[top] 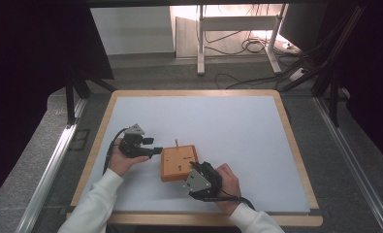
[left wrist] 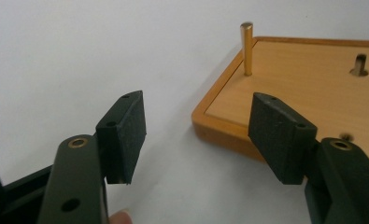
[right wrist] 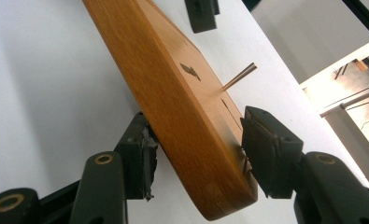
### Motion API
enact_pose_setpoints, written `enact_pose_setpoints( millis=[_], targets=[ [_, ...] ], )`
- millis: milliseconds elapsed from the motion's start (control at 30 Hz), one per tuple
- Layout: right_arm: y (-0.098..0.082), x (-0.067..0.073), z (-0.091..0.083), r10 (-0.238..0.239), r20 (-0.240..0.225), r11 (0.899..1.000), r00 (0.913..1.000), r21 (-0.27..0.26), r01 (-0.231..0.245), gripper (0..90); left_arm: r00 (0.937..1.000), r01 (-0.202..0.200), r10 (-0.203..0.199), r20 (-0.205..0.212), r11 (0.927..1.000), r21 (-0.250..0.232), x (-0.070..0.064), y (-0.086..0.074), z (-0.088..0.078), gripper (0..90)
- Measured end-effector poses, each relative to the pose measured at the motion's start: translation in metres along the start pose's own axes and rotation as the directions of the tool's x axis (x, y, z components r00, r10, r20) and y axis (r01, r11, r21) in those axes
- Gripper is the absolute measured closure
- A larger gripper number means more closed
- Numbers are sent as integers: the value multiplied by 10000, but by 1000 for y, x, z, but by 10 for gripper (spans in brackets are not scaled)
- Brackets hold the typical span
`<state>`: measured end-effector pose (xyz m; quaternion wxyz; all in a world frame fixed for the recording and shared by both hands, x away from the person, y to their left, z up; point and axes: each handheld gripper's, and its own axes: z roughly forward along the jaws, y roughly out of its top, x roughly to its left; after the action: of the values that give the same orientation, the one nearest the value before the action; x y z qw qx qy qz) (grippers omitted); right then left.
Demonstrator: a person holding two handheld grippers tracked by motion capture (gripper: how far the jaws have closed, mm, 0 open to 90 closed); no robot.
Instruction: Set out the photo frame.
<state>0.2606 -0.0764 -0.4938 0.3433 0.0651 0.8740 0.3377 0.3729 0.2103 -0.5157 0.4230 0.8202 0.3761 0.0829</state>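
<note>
No readable text, label, brand or number is showing anywhere; a small dark mark on the wooden board (right wrist: pixel 189 70) is staying illegible.

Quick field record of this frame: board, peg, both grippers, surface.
board: square wooden board lying on the table, one corner between the right gripper's jaws
peg: thin brass peg upright near one board corner; second short stub in a hole
right gripper: closed on the board's edge, pads on both faces
left gripper: open, nothing between its jaws, beside the board's corner
surface: pale mat on a wood-rimmed table
</note>
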Motion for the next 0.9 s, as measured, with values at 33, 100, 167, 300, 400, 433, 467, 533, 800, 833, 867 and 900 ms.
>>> enact_pose_setpoints(
  millis=[33,100,167,300,400,433,467,533,800,833,867,900],
  targets=[
    [0,0,0,-1,11,10000,10000,0,1,470,10000,38,-38,10,10000,15,0,-2,-1,361],
    [0,-1,-1,-21,49,10000,10000,11,21,474,10000,35,-36,60,10000,58,-1,-6,-2,361],
    [0,-2,-1,1,47,10000,10000,-12,-1,478,10000,-21,21,-8,9999,144,-2,-10,-3,361],
    [1,-4,-2,-35,16,10000,10000,30,35,483,9996,-219,224,-144,9991,375,-4,-17,-4,358],
    [3,-7,-1,-98,-12,9999,10000,72,98,491,9997,-209,213,-106,9990,399,-4,-20,-4,358],
    [4,-8,-1,-80,-28,9999,10000,70,80,495,9997,-198,202,-99,9991,384,-4,-21,-4,358],
    [5,-9,-1,-73,-56,10000,10000,53,74,500,9998,-196,199,-96,9991,377,-4,-21,-4,358],
    [7,-13,-1,-106,-88,9999,9999,44,107,512,9998,-171,174,-67,9992,358,-4,-21,-3,358],
    [16,-25,0,-317,-460,9993,9984,205,327,542,9997,-261,263,-18,9985,481,-5,-22,0,357],
    [17,-27,1,-367,-510,9990,9980,219,378,545,9997,-258,259,-17,9985,478,-5,-22,0,357],
    [17,-28,1,-392,-556,9989,9977,224,405,548,9997,-251,252,-26,9985,481,-5,-22,0,357],
    [18,-29,1,-426,-572,9987,9975,254,441,552,9997,-246,248,-35,9985,486,-5,-22,0,356]
  ],
)
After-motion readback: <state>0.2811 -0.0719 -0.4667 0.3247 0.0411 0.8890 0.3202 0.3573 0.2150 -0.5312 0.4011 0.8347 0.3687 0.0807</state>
